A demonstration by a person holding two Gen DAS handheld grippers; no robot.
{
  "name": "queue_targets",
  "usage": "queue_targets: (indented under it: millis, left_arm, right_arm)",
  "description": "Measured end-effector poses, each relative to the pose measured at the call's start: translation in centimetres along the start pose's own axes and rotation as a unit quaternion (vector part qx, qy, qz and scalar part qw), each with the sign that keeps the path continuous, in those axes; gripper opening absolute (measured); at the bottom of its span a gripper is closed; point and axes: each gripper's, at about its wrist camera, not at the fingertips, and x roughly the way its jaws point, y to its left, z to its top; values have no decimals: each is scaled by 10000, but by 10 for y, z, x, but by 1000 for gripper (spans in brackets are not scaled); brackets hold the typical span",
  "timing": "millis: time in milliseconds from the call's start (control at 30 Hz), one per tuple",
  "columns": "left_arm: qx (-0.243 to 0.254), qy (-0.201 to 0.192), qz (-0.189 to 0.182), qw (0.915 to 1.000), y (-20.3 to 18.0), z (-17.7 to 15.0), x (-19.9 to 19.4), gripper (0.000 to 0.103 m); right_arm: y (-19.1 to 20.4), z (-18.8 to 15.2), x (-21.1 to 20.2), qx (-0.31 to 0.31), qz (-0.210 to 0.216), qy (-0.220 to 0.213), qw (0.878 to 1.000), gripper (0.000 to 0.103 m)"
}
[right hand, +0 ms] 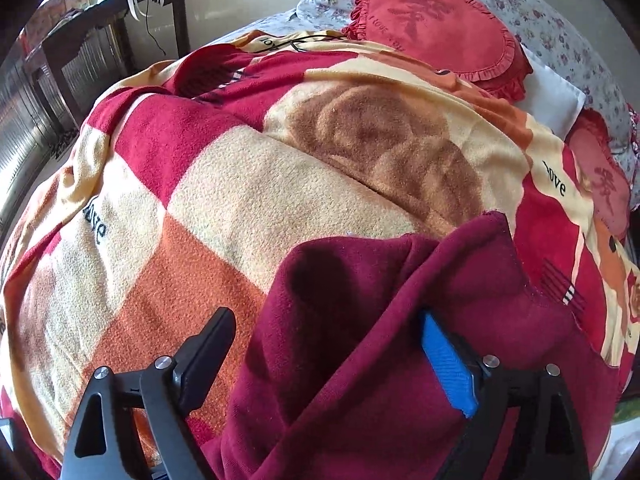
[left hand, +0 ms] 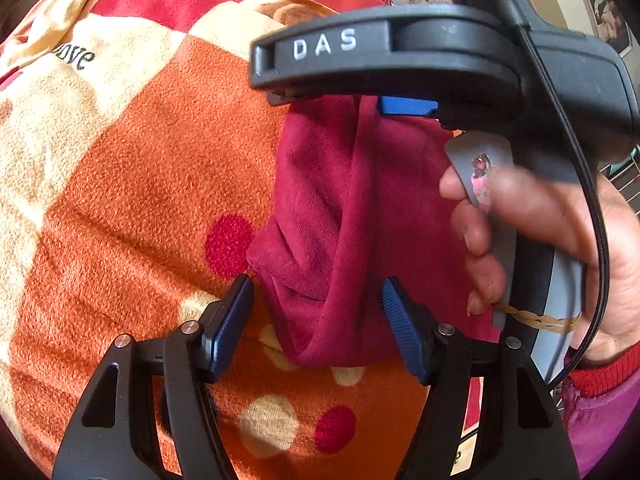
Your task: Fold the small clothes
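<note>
1. The maroon garment (left hand: 344, 216) hangs bunched above the blanket (left hand: 132, 184) on the bed, well inside its edges.
2. Right gripper (right hand: 332, 360) stands wide, cloth draped between its fingers; whether it grips is unclear.
3. Left gripper (left hand: 318, 320) is spread wide, the garment's lower fold between its fingers.

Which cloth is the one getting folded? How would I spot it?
Find the big checked orange, cream and red blanket covering the bed. On it, between both sets of jaws, lies a small dark red fleece garment. It is plain, while the blanket has squares, dots and words.
</note>
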Motion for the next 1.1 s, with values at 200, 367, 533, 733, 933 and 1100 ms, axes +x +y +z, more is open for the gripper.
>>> queue_targets:
  millis: [200,367,533,733,933,1100]
  left_arm:
    - [68,28,24,10000,-9,7,8,67]
    - [264,-32,-97,9996,-17,11,1,67]
    - [283,66,-374,9989,-15,30,15,85]
    - [232,-62,-540,9983,-11,55,19,86]
    - [379,118,-439,9982,-15,62,44,86]
    - [366,162,-425,9983,-18,56,45,57]
  right_arm:
    - [-16,-9,-14,102,68,-286,9995,46]
    - [-40,-15,-25,451,756,-315,9956,27]
    - [-55,-18,-28,775,1203,-284,9893,24]
    - [-54,-19,-28,716,1292,-296,9886,24]
    - [-57,-20,-26,713,1366,-302,9876,24]
    - [-60,-22,-27,731,1440,-349,9863,24]
